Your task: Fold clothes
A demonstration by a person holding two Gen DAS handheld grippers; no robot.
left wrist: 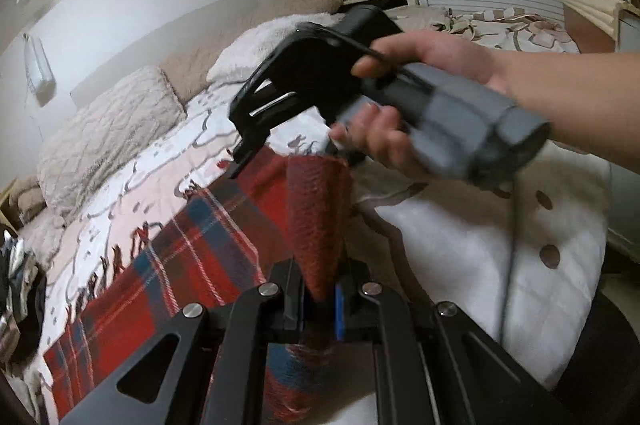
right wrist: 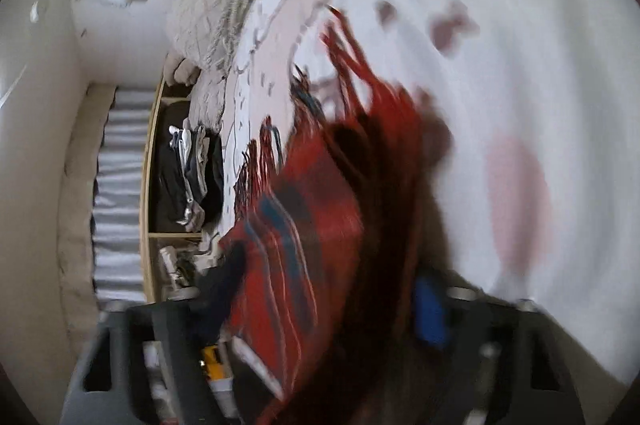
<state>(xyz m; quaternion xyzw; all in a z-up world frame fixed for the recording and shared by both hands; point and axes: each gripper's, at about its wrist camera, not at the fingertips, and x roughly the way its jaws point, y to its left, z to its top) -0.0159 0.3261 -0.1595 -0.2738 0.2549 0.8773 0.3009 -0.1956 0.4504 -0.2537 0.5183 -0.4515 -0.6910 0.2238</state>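
The left claw [left wrist: 318, 299] clamps a raised fold of a red tartan fringed scarf [left wrist: 192, 257], while the right claw [left wrist: 240, 161], gripped in a person's hand [left wrist: 404, 105], pinches the far end of the same ridge; the blurred right-wrist view shows plaid cloth [right wrist: 320, 225] between its jaws. The scarf lies partly across a patterned bedspread [left wrist: 132, 185], beside a white buttoned garment [left wrist: 480, 245]. Doing this fold well likely means keeping both grips level, the edge taut and the fringe [left wrist: 108, 265] aligned before laying it down.
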